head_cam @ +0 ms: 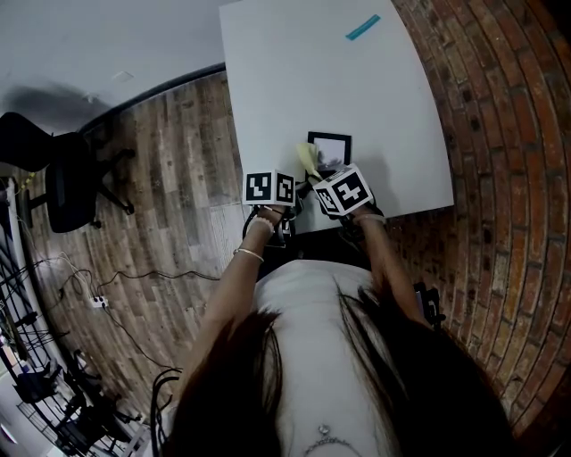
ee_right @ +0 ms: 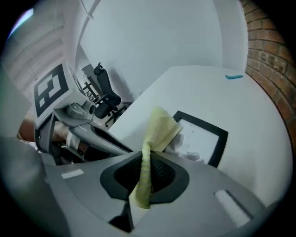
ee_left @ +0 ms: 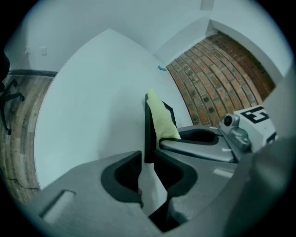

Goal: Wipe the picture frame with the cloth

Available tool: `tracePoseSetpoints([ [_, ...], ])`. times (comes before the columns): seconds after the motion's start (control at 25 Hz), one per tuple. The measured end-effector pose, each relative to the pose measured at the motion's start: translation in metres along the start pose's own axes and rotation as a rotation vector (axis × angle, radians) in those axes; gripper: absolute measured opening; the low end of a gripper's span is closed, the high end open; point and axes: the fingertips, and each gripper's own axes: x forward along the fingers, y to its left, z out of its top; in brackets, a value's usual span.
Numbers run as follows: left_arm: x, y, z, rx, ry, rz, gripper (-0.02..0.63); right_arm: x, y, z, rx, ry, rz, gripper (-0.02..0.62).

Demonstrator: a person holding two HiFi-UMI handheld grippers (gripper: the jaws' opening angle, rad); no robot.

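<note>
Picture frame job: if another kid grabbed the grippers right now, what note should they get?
Left gripper: clamped on the near edge of the picture frame, over the white table.
Right gripper: pinching the yellow cloth, whose free end lies against the frame.
Done: frame and cloth are gripped. How much has been wiped can't be told.
Left: rub the cloth over the frame.

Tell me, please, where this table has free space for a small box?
Bare: the far half of the table, between the picture frame and the teal strip; also the band from the frame to the table's left edge. Crowded: the near edge, where left tool, right tool, cloth and frame meet.
</note>
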Motion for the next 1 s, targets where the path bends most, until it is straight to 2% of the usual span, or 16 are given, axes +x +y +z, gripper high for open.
tracePoseSetpoints([
  [1.0,-0.0017,0.0002,0.0012,-0.012,-0.001,0.002,0.087,0.0089,-0.0056,0.0046,0.027,0.012,0.03,0.035],
])
